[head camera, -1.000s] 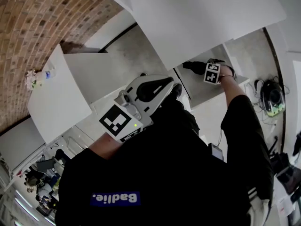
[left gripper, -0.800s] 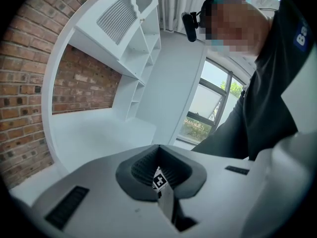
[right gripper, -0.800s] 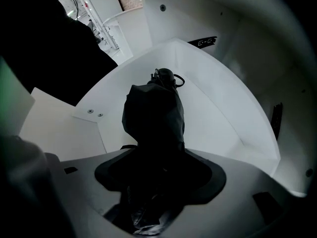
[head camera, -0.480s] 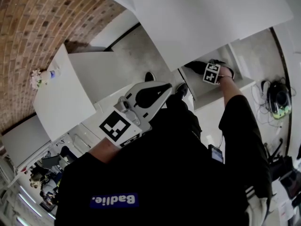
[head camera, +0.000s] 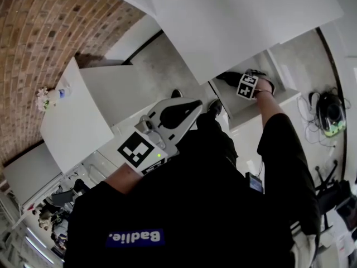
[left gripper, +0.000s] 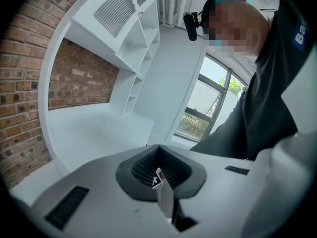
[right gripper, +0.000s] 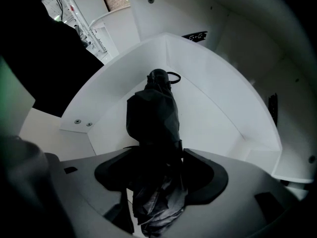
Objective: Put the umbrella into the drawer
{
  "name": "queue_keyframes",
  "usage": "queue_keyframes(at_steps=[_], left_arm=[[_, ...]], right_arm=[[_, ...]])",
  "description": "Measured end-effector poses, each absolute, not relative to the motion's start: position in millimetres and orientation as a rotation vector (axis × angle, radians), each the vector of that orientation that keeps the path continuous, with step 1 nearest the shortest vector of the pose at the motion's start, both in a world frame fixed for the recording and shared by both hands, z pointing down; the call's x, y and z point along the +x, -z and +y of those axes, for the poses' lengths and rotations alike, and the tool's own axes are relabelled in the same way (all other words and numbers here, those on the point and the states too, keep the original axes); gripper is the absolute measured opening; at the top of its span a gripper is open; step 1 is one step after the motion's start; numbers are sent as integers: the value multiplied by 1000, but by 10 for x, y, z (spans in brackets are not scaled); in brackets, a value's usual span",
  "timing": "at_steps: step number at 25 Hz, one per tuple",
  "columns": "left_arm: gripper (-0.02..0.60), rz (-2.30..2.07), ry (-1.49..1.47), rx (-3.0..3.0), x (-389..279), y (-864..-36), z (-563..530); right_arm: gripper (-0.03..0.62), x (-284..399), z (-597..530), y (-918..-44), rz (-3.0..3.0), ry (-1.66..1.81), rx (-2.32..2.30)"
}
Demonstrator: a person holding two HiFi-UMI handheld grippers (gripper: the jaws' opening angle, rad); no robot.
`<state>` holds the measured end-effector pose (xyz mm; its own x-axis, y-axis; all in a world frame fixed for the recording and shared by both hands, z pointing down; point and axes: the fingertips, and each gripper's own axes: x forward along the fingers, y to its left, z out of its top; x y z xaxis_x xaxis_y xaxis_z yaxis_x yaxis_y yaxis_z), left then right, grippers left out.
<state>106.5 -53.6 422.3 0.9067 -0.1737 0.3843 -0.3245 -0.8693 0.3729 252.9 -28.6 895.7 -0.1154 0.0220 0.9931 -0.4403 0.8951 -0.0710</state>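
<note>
A black folded umbrella (right gripper: 151, 113) hangs between the jaws of my right gripper (right gripper: 156, 170), which is shut on it and points straight down. The umbrella's far end, with its strap loop, reaches down into the open white drawer (right gripper: 218, 98), near a back corner. In the head view the right gripper (head camera: 227, 79) is inside the drawer (head camera: 248, 109) under the white desk top, and the umbrella (head camera: 223, 77) shows as a dark shape beside the marker cube. My left gripper (head camera: 198, 104) is held at chest height, away from the drawer. Its jaws (left gripper: 157, 170) are shut and hold nothing.
A white desk top (head camera: 240, 21) overhangs the drawer. A low white cabinet (head camera: 72, 121) stands at the left by the brick wall, with a small vase of flowers (head camera: 47, 96) on it. A bag and cables (head camera: 329, 116) lie on the floor at the right.
My right gripper has sunk a little further into the drawer with the umbrella and rolled slightly. The left gripper has stayed where it was.
</note>
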Motion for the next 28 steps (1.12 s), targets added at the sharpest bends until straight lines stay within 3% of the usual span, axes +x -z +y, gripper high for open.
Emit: queue_keyframes(at_steps=[9, 19, 28], left_arm=[[2, -191, -362, 2697, 1049, -3977, -484], [2, 63, -227, 2732, 755, -3757, -337], [2, 247, -179, 2732, 448, -3563, -113]], right_arm=[[288, 2524, -303, -8119, -1670, -389, 509], [285, 2301, -47, -6716, -1808, -571, 1141], [215, 1541, 293, -5526, -2007, -654, 1607]])
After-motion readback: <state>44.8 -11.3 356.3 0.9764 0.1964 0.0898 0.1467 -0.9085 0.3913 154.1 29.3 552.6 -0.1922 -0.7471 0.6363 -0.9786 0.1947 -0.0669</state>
